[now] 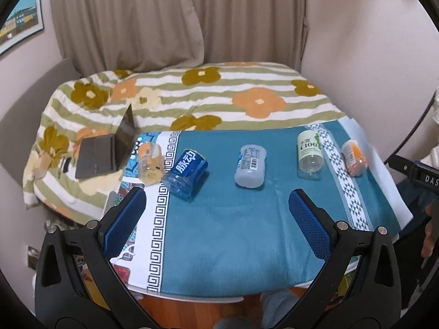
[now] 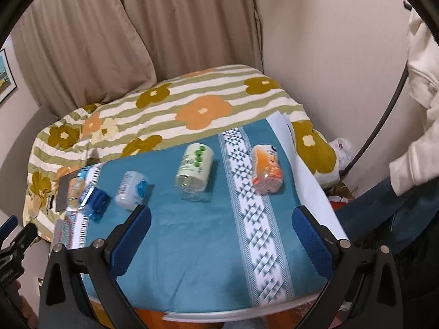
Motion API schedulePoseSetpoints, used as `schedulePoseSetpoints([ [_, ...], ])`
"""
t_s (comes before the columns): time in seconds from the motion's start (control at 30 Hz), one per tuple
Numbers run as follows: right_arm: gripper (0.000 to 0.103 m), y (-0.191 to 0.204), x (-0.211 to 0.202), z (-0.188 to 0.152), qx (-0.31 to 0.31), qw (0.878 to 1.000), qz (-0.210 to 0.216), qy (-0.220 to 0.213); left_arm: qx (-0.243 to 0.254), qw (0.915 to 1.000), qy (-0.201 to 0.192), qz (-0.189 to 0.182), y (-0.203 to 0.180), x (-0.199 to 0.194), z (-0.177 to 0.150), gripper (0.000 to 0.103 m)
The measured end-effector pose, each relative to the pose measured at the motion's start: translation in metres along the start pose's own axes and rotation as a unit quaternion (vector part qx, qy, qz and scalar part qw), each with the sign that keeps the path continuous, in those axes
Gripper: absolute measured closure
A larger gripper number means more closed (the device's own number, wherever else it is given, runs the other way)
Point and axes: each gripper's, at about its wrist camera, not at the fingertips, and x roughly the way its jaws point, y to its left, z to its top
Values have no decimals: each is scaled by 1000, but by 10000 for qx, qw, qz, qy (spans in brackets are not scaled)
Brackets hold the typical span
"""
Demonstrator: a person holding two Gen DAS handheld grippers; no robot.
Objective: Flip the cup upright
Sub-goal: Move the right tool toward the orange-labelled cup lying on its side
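Observation:
Several cut-bottle cups lie on their sides in a row on a teal cloth. From the left: a clear yellowish cup, a blue cup, a white-grey cup, a pale green cup and an orange cup. My left gripper is open and empty, above the cloth in front of the blue and white-grey cups. My right gripper is open and empty, in front of the green and orange cups.
The cloth covers a small table beside a bed with a flowered striped quilt. An open laptop sits on the quilt at the left. Curtains hang behind. A person in a white top stands at the right.

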Motion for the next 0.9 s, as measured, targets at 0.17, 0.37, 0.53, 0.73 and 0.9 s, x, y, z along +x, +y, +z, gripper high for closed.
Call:
schedulePoseSetpoints([
  [0.17, 1, -25, 48, 26, -124, 9992, 9, 388, -227, 9991, 315, 160, -16, 36, 8, 0],
  [0.37, 5, -58, 112, 54, -254, 9951, 63, 958, -319, 9960, 777, 316, -48, 88, 19, 0],
  [0.53, 13, -70, 160, 62, -404, 9878, 170, 1492, -370, 9920, 1128, 418, -70, 122, 22, 0],
  [0.73, 18, -75, 199, 62, -665, 9772, 242, 2001, -433, 9881, 1386, 513, -85, 147, 27, 0],
  [0.9, 19, -76, 217, 64, -829, 9711, 251, 2223, -456, 9867, 1474, 518, -92, 160, 33, 0],
])
